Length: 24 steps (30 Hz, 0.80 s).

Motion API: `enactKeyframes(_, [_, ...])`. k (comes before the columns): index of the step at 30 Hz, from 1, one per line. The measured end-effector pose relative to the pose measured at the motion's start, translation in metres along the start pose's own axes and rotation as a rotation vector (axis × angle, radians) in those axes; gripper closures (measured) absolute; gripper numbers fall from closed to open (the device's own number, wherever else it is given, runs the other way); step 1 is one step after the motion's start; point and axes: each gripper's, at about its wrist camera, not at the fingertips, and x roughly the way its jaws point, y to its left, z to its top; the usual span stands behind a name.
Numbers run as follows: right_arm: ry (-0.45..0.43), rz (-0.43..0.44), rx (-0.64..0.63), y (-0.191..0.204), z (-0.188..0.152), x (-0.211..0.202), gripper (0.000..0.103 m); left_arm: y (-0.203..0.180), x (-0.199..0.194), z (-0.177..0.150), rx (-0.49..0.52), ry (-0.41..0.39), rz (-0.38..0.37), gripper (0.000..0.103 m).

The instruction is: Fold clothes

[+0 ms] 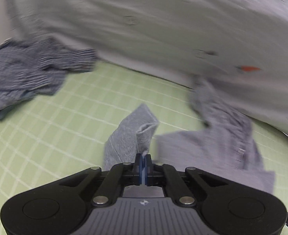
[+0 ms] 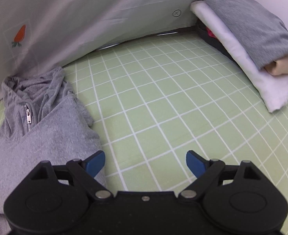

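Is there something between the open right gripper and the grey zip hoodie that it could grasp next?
Nothing visible. The right gripper is open above the green grid mat, and the grey hoodie lies directly beside its left finger, unobstructed. The folded stack sits far off to the right.

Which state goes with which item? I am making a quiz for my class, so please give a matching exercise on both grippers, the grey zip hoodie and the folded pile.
Things:
1. left gripper
2. right gripper
3. grey zip hoodie
4. pile of folded clothes

States:
A. jaws wide apart, empty
B. stacked at the green mat's far right
C. pinching a grey sleeve cuff
D. lying partly folded, zip showing

Pairs: 1-C, 2-A, 3-D, 4-B
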Motion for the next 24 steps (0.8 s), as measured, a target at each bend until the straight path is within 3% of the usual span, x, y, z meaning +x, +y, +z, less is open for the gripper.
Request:
enactKeyframes(6, [-0.034,0.022,0.015,-0.019,-0.012,-0.019,0.013,-0.081,-0.007,-0.033,0.168,0.055,-0.155,0.094])
enactKeyframes(8, [-0.04,0.045,0.008,-0.018,-0.012,-0.025,0.011,-0.087,-0.009,-0.04,0.184,0.084,-0.172,0.076])
enactKeyframes(10, [-0.06,0.066,-0.006,-0.016,-0.012,-0.034,0.002,-0.081,-0.016,-0.04,0.182,0.07,-0.137,0.064])
enactKeyframes(12, [-0.105,0.086,-0.038,-0.006,-0.01,-0.043,0.0,-0.074,-0.022,-0.04,0.179,0.056,-0.103,0.049])
enactKeyframes(14, [-0.122,0.131,-0.077,0.01,-0.003,-0.052,0.0,-0.067,-0.029,-0.041,0.176,0.042,-0.069,0.02])
enactKeyframes(16, [-0.132,0.206,-0.1,0.03,0.004,-0.059,0.0,-0.059,-0.039,-0.038,0.176,0.004,-0.029,0.015])
enactKeyframes(18, [-0.159,0.3,-0.134,0.054,0.007,-0.062,0.0,-0.047,-0.05,-0.036,0.169,-0.027,-0.06,0.009])
enactKeyframes(20, [-0.141,0.361,-0.183,0.079,0.005,-0.054,0.0,-0.036,-0.056,-0.04,0.133,-0.062,-0.092,0.001])
enactKeyframes(24, [-0.04,0.448,-0.281,0.122,-0.007,-0.035,0.0,-0.023,-0.049,-0.043,0.012,-0.074,-0.076,0.001])
